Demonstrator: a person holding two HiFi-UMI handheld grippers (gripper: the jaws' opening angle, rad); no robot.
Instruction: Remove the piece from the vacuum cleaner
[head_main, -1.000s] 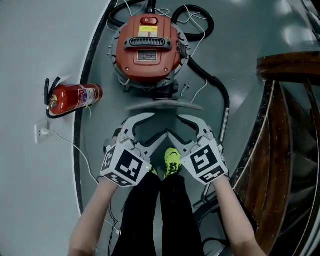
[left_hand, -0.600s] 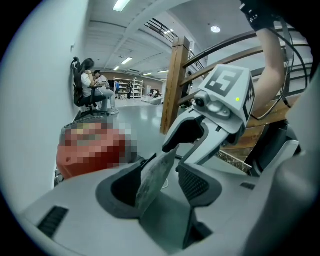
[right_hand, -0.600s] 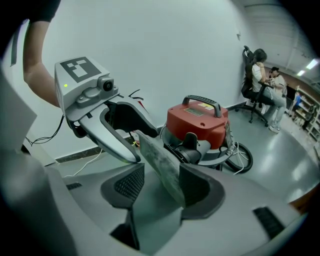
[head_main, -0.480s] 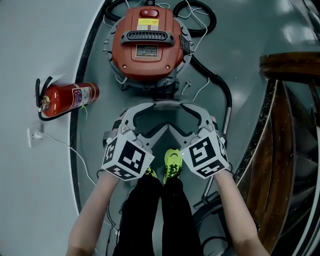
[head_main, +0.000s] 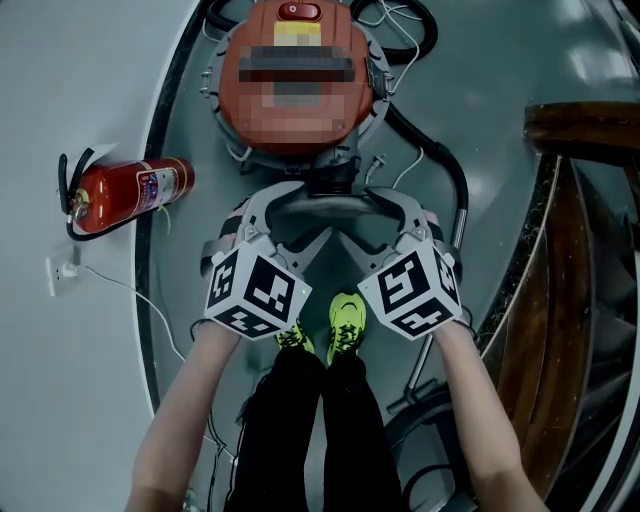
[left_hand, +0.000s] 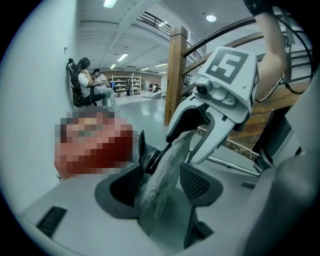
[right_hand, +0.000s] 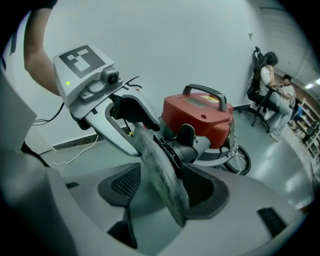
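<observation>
The red vacuum cleaner (head_main: 295, 90) stands on the floor ahead, also in the left gripper view (left_hand: 92, 145) and the right gripper view (right_hand: 197, 117). A flat, dusty grey piece (head_main: 330, 205) sits in front of its black port. My left gripper (head_main: 308, 212) and right gripper (head_main: 358, 212) meet at this piece from either side. Both sets of jaws are opening. The piece (left_hand: 162, 180) runs edge-on between the left gripper's (left_hand: 160, 185) pads and reaches the right gripper (left_hand: 192, 135). It (right_hand: 160, 175) also passes between the right gripper's (right_hand: 160, 187) pads, with no pad visibly pressing on it.
A red fire extinguisher (head_main: 125, 192) lies on the floor to the left, near a wall socket (head_main: 60, 270) with a white cable. The vacuum's black hose (head_main: 440, 170) curves down the right. A wooden stair railing (head_main: 580, 130) fills the right side. People sit on chairs (left_hand: 90, 87) far off.
Both grippers moved forward toward the vacuum and their jaws spread wider. The grey piece, ahead of the fingertips before, now lies between the jaws of both.
</observation>
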